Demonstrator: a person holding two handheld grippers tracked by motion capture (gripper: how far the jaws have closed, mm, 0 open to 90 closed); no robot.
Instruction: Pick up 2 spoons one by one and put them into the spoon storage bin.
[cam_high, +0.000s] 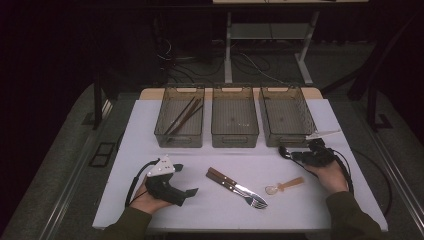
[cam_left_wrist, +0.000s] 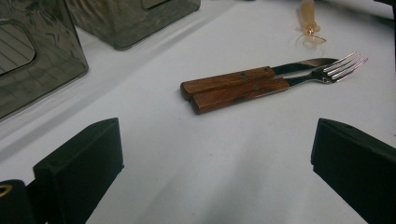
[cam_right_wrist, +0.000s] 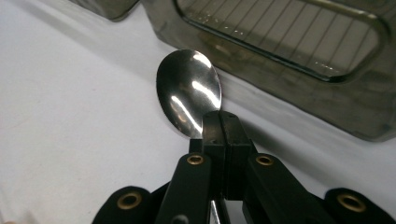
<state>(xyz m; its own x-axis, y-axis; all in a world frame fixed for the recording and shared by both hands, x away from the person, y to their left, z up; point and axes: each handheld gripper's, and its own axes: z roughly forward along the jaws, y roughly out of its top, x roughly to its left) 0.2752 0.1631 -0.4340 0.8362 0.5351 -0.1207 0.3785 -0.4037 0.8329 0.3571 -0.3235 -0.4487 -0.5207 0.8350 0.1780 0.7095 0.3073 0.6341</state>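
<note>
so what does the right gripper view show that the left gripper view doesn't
Right gripper view alone: the right gripper shut on a metal spoon, its bowl sticking out past the jaws, just in front of a bin's wall.
Left gripper view alone: the left gripper with its jaws wide apart, a wooden-handled knife and fork side by side, and a small clear spoon beyond.
Both: the white table and smoky translucent bins.

Three bins (cam_high: 235, 118) wall off the table (cam_high: 150, 200) at twelve o'clock. The knife (cam_high: 229, 181) and fork (cam_high: 245, 196) lie mid-table, a small spoon (cam_high: 284, 186) at their three o'clock (close by). Bare table lies open at nine o'clock, around the left claw (cam_high: 185, 180), and along the near edge.
</note>
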